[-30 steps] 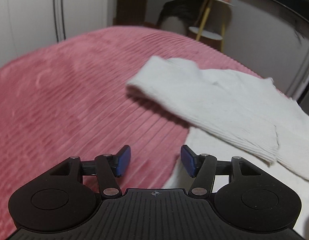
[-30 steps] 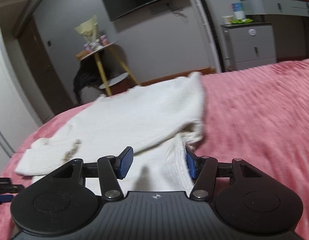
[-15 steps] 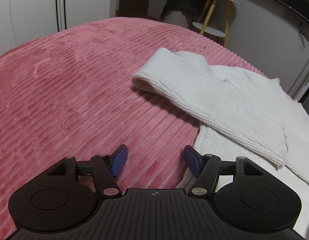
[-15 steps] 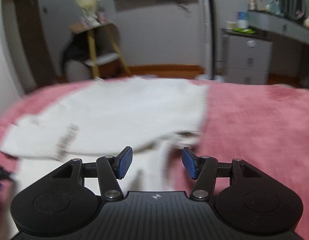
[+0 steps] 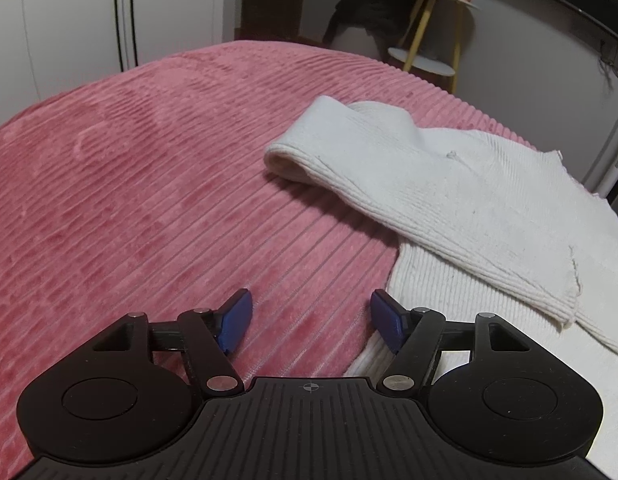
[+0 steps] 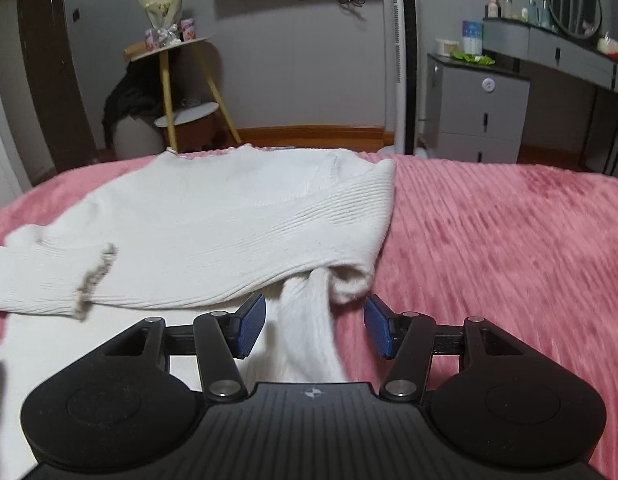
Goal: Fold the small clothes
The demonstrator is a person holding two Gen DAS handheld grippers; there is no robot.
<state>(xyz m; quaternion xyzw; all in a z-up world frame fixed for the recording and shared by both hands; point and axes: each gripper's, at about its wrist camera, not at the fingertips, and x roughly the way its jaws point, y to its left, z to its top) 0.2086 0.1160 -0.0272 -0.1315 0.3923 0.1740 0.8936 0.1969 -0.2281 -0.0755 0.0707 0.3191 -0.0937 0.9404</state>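
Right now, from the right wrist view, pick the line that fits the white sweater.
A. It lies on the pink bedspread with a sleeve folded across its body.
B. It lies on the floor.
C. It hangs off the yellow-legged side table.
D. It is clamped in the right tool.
A: the white sweater lies on the pink bedspread, a sleeve folded across it; the right tool is open.

Dim indoor light, soft shadows, fisheye-bent edges, slight blur rt.
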